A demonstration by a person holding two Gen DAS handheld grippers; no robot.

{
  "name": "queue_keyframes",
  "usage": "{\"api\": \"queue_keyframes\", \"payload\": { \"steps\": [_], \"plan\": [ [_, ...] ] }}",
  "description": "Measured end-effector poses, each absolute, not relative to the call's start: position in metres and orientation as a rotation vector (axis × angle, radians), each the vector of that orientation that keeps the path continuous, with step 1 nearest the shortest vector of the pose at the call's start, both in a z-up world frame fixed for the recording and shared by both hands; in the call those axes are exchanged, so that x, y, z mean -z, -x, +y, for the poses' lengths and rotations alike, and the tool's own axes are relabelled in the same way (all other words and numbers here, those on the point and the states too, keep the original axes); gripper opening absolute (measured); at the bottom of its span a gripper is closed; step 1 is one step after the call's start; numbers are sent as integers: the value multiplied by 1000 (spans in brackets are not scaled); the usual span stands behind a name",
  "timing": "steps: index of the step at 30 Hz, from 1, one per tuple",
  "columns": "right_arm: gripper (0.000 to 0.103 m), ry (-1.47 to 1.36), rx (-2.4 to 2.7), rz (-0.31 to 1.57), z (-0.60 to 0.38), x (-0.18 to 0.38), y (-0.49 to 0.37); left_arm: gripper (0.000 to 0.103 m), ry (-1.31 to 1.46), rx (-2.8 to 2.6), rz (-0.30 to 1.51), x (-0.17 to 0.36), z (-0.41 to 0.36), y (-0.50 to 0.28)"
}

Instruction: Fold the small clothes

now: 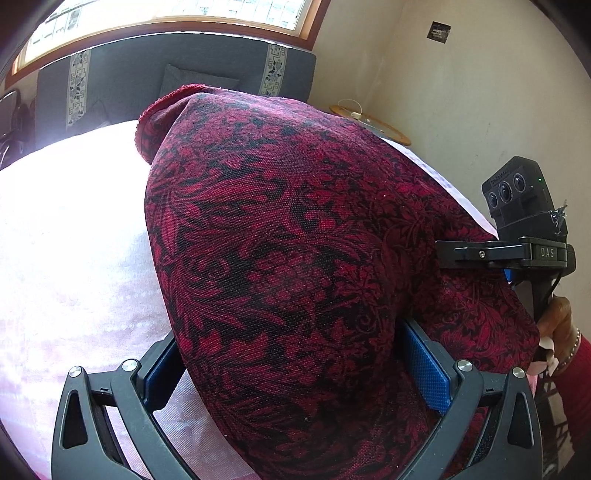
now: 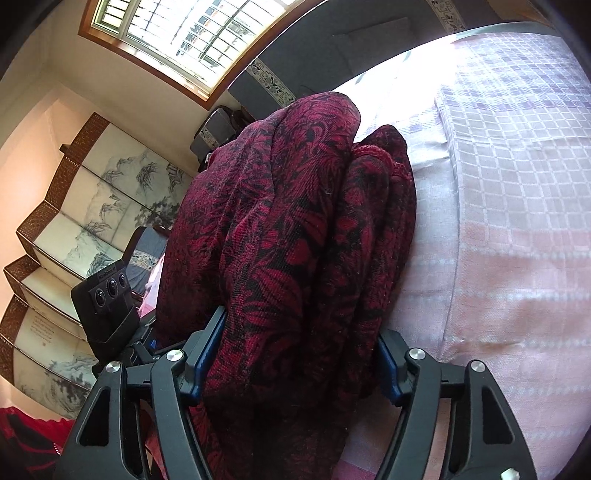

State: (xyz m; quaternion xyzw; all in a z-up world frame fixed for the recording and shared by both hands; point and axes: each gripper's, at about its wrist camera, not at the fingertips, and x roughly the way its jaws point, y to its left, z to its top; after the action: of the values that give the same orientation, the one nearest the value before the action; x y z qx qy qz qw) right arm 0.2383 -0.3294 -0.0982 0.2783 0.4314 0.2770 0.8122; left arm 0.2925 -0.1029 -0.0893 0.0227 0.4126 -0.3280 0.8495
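Left gripper [image 1: 295, 373]: closed on the red floral garment [image 1: 288, 229], cloth pinched between blue pads.
Right gripper [image 2: 291, 350]: clamped on a bunched fold of it.
Garment: held draped over the checked pink bedspread [image 2: 517, 184].
Room: window [image 2: 177, 33], painted folding screen [image 2: 85, 206].

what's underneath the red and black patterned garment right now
The garment lies over a pale pink checked bedcover, held by the left tool and right tool. Whatever sits directly beneath the cloth is covered.
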Motion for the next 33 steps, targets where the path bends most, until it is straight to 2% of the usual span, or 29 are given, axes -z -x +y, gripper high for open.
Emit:
{"api": "queue_keyframes", "payload": {
  "steps": [2,6,9,12,19,33],
  "plan": [
    [56,-588,-588,920,-328,98,-237,102,-49,700,867,87,-108,-290],
    [46,-577,-563,900,-323,94,-230,87,-57,720,850,84,-106,-290],
    [43,-569,-541,881,-318,88,-224,77,-76,717,821,80,-106,-283],
    [42,-592,-529,864,-318,84,-220,71,-100,706,801,74,-109,-277],
    [40,-645,-528,823,-315,80,-205,67,-144,677,754,64,-107,-257],
    [40,-714,-597,753,-286,61,-191,66,-164,600,673,31,-71,-217]
  ]
}}
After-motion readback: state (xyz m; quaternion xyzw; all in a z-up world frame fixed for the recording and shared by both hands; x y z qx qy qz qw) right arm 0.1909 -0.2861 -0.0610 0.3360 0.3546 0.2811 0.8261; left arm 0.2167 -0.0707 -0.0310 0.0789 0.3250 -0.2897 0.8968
